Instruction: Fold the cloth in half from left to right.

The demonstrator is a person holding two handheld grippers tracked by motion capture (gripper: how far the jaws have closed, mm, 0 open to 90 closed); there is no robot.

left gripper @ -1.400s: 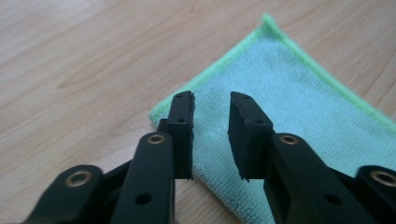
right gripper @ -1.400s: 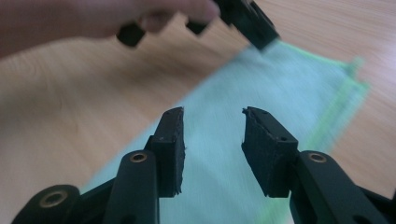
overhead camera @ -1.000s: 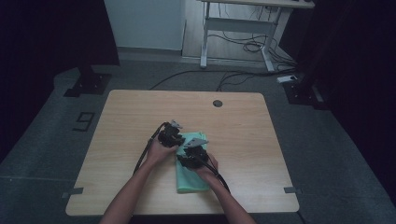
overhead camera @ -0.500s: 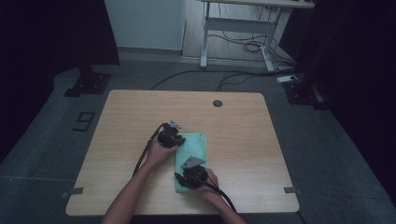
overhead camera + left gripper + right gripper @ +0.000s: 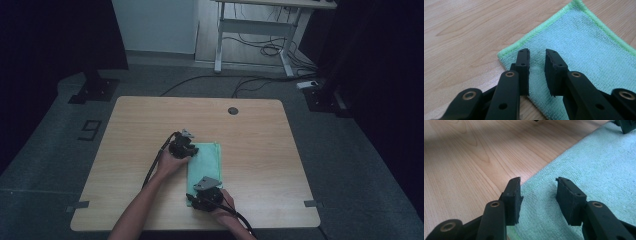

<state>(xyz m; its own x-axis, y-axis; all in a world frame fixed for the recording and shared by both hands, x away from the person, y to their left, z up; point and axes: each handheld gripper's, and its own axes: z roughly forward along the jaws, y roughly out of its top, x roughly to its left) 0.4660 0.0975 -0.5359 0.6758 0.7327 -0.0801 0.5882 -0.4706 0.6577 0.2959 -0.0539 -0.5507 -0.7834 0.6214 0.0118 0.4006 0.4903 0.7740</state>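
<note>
A light green cloth (image 5: pixel 206 161) lies flat on the wooden table (image 5: pixel 260 135), a little left of the middle. My left gripper (image 5: pixel 186 144) sits at the cloth's far left corner. In the left gripper view, the left gripper (image 5: pixel 537 53) hangs low over that corner of the cloth (image 5: pixel 584 42), open by a narrow gap. My right gripper (image 5: pixel 199 193) is at the near left corner. It (image 5: pixel 537 180) stands open over the left edge of the cloth (image 5: pixel 599 165), one jaw above bare wood. A bit of the left gripper (image 5: pixel 627 125) peeks in at the top right there.
A round cable hole (image 5: pixel 233 110) is set in the table near its far edge. Bare wood extends left and right of the cloth. Behind the table, cables (image 5: pixel 260 50) trail on the floor under a white desk frame (image 5: pixel 250 27).
My right gripper has slid from the middle of the cloth toward the person, down to the near left corner. The left gripper has stayed at the far left corner.
</note>
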